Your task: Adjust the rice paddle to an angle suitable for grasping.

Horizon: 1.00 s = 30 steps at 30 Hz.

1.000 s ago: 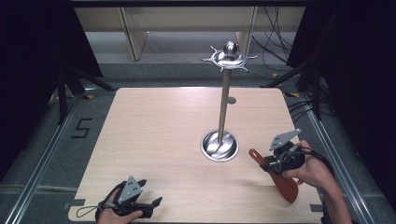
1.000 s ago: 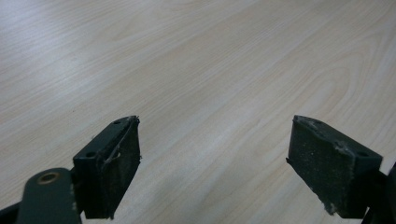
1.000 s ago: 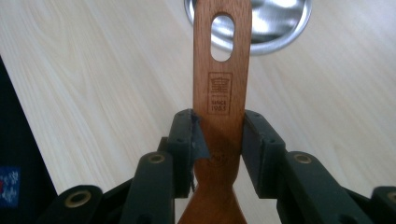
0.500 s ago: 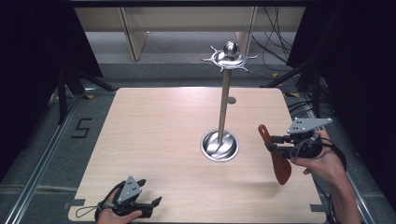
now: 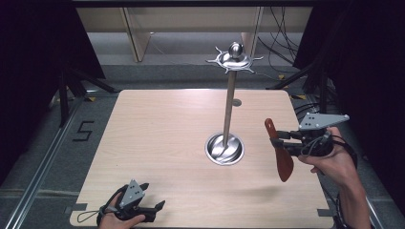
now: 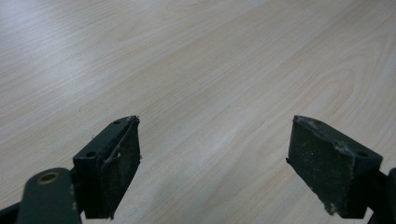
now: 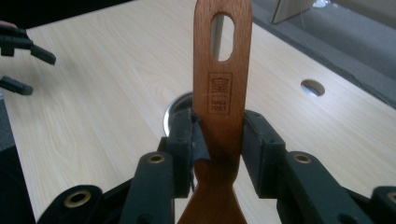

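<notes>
My right gripper (image 5: 282, 142) is shut on the handle of a reddish-brown wooden spatula (image 5: 279, 151), held in the air over the table's right side. The blade hangs down and the slotted handle end (image 7: 223, 37) points up. In the right gripper view both pads press the spatula handle (image 7: 219, 116) from either side. A metal stand (image 5: 229, 107) with a round base (image 5: 224, 149) and a hooked crown (image 5: 234, 59) rises just left of the spatula. My left gripper (image 5: 154, 206) rests open near the table's front left edge, its pads (image 6: 112, 163) wide apart over bare wood.
The light wooden table (image 5: 162, 138) has a small round hole (image 5: 236, 102) behind the stand. Dark floor, cables and black frame legs surround the table. A "5" marking (image 5: 82, 130) lies on the floor at the left.
My right hand has lifted the spatula off the table and turned it, so the blade now hangs down and the handle points up. The left gripper has stayed put.
</notes>
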### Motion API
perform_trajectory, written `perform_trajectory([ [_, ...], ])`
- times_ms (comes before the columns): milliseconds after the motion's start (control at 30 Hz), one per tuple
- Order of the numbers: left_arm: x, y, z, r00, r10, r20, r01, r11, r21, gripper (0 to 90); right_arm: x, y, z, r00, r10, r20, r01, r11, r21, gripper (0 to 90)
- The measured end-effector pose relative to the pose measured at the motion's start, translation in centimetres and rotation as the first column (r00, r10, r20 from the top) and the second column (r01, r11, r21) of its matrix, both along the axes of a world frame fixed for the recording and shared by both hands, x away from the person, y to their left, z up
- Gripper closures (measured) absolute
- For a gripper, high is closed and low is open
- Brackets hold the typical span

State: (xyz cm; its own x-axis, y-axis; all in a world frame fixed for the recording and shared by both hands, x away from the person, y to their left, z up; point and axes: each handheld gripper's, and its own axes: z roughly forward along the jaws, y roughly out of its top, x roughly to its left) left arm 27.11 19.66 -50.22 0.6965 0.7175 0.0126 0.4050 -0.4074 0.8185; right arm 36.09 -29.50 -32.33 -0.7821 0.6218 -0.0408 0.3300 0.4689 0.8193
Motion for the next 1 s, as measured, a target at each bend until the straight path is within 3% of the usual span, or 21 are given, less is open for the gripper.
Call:
perform_trajectory([
  [100, 0.0, -0.1, 0.0, 1.0, 0.001, -0.006, -0.001, 0.9999, -0.01, 16.2, 0.0, 0.2, 0.4, 1.0, -0.003, 0.005, 0.003, 0.9999, 0.013, 67.1],
  [133, -0.1, -0.2, -0.1, 0.9993, 0.024, -0.028, -0.025, 0.9989, -0.038, 16.2, 0.0, 0.3, 0.5, 0.9998, -0.001, 0.02, 0.001, 0.9998, 0.021, 67.1],
  [167, -0.1, -0.2, -0.1, 0.9993, 0.023, -0.03, -0.024, 0.9992, -0.032, 16.2, 0.0, 0.5, 0.9, 0.9995, 0.0, 0.03, -0.001, 0.9993, 0.037, 67.1],
  [200, 0.0, 0.0, 0.0, 0.9998, 0.002, -0.022, -0.002, 1.0, 0.002, 16.2, 0.0, 0.7, 1.5, 0.9988, 0.004, 0.048, -0.007, 0.9986, 0.052, 67.1],
  [233, 0.0, 0.0, 0.0, 0.9998, 0.002, -0.022, -0.002, 1.0, 0.002, 16.2, 0.0, 0.7, 1.5, 0.9988, 0.004, 0.048, -0.007, 0.9986, 0.052, 67.1],
  [267, -0.1, -0.2, 0.0, 0.9996, 0.015, -0.024, -0.015, 0.9995, -0.027, 16.2, 0.0, 0.9, 2.0, 0.9968, 0.009, 0.08, -0.014, 0.9978, 0.066, 67.1],
  [367, 0.0, 0.0, 0.0, 0.9999, 0.011, -0.013, -0.011, 0.9997, -0.021, 16.2, 0.0, 1.2, 2.7, 0.9971, 0.007, 0.076, -0.013, 0.9964, 0.083, 67.1],
  [400, -0.1, 0.0, -0.1, 0.9995, 0.024, -0.023, -0.024, 0.9993, -0.027, 16.2, 0.2, 1.3, 2.9, 0.9937, 0.01, 0.111, -0.019, 0.9962, 0.085, 67.1],
  [500, 0.0, 0.0, 0.0, 1.0, 0.002, -0.004, -0.002, 0.9999, -0.016, 16.2, 0.3, 1.7, 3.6, 0.9922, 0.016, 0.123, -0.027, 0.9954, 0.092, 67.1],
  [533, -0.2, -0.1, 0.0, 0.9994, 0.021, -0.026, -0.021, 0.9995, -0.023, 16.1, 0.2, 2.0, 3.9, 0.9937, 0.005, 0.112, -0.017, 0.9937, 0.111, 67.1],
  [767, -0.2, -0.1, 0.0, 0.9995, 0.02, -0.024, -0.021, 0.9995, -0.024, 16.2, 0.4, 2.5, 5.2, 0.9877, 0.014, 0.156, -0.031, 0.994, 0.105, 67.1],
  [967, 0.0, 0.0, 0.0, 1.0, -0.002, -0.006, 0.002, 1.0, -0.007, 16.2, 0.1, 3.0, 7.4, 0.9793, 0.012, 0.202, -0.03, 0.9957, 0.087, 67.1],
  [1000, -0.2, -0.1, 0.0, 0.9996, 0.021, -0.021, -0.022, 0.9996, -0.019, 16.2, 0.1, 3.2, 7.7, 0.9773, 0.008, 0.212, -0.028, 0.9954, 0.091, 67.0],
])
